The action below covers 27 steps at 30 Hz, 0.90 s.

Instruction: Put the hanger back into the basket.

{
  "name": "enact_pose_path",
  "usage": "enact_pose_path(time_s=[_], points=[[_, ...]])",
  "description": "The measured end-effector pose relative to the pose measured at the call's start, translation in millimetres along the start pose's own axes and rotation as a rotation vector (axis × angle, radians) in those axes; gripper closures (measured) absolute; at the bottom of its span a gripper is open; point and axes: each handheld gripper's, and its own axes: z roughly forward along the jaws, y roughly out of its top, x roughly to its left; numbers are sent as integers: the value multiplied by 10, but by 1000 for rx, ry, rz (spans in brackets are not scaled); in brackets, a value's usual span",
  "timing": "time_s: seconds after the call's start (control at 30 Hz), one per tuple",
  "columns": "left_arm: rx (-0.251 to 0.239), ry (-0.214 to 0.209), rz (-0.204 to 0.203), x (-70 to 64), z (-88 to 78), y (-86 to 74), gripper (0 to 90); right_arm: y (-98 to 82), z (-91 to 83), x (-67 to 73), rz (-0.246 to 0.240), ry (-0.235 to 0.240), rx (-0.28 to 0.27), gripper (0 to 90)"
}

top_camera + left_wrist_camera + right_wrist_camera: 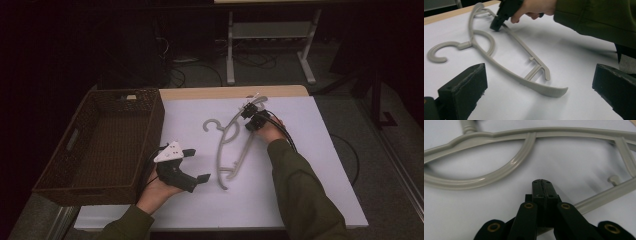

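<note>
A dim lab: white-topped wooden table (300,165), loose black cables (200,70) on grey floor, white metal desk frame (270,35) behind

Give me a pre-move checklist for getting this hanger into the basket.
1. Right gripper jaws shut on the hanger's straight bar: cannot tell; they are shut and over the bar, but a grip on it is hidden.
2. Left gripper free to help: ok, jaws open, nothing between them.
3. Hanger flat on the white table cover: ok.
4. Wicker basket has room: ok, looks empty.
5. Path from hanger to basket: not ok, left gripper sits between them.
</note>
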Motion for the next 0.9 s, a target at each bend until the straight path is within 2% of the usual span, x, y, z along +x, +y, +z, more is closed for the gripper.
enact_pose_path(time_s=[0.27,0.6,0.67,0.7,0.8,0.87,0.9], points=[[0,5,-6,-2,0,-5,0,-280,-159,5,1,53,-9,896],[17,9,5,-2,-1,-10,0,-608,-355,130,-25,105,-16,896],[11,10,-5,-8,4,-11,0,-655,-389,163,-32,109,-26,896],[12,10,-3,-3,3,-12,0,-674,-407,177,-41,109,-53,896],[8,12,-4,3,4,-17,0,-716,-473,300,-58,169,-105,896],[6,12,-7,2,3,-17,0,-739,-493,436,-86,210,-120,896],[5,13,-6,2,3,-16,0,-743,-497,498,-123,229,-122,896]])
